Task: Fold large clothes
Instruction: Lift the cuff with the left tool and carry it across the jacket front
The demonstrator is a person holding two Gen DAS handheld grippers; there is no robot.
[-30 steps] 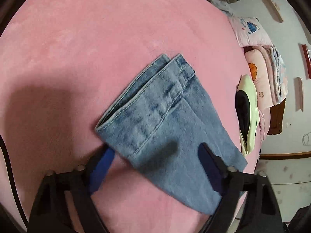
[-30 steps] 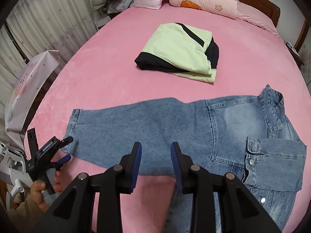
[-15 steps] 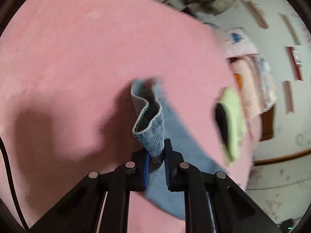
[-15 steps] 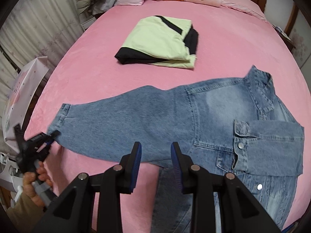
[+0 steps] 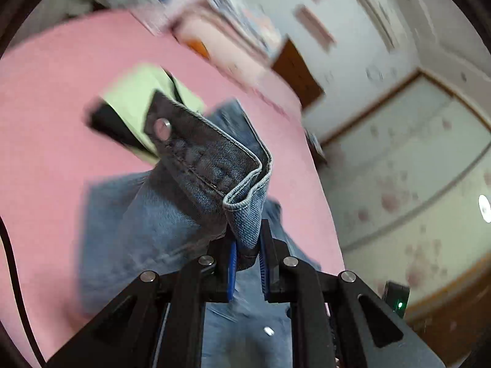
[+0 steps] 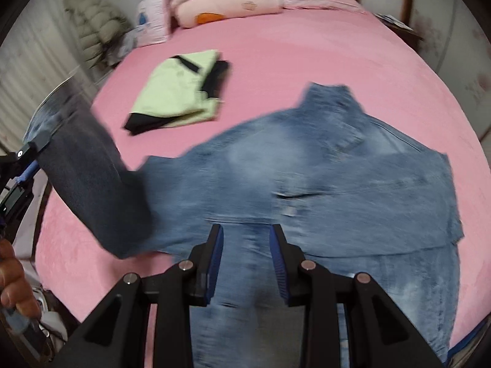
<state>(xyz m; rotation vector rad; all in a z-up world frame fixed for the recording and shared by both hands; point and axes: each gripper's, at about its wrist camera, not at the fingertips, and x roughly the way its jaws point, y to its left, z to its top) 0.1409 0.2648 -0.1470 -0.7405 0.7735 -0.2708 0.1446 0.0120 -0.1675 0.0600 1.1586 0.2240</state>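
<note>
A blue denim jacket [image 6: 337, 165] lies spread on the pink bed [image 6: 307, 55]. My left gripper [image 5: 248, 245] is shut on the jacket's sleeve cuff [image 5: 214, 165], which has a metal snap, and holds it lifted above the bed. In the right wrist view the lifted sleeve [image 6: 89, 178] rises to the left gripper [image 6: 26, 156] at the far left. My right gripper [image 6: 247, 239] is open and empty, low over the jacket's lower part near the bed's front edge.
A folded light-green and black garment [image 6: 181, 92] lies on the bed beyond the jacket; it also shows in the left wrist view [image 5: 144, 98]. Pillows and folded bedding [image 6: 224, 3] are stacked at the wooden headboard. A puffy coat [image 6: 95, 24] hangs at the back left.
My left gripper closed on the sleeve cuff and lifted it up off the bed, swinging toward the jacket body. My right gripper moved forward over the jacket and stayed open.
</note>
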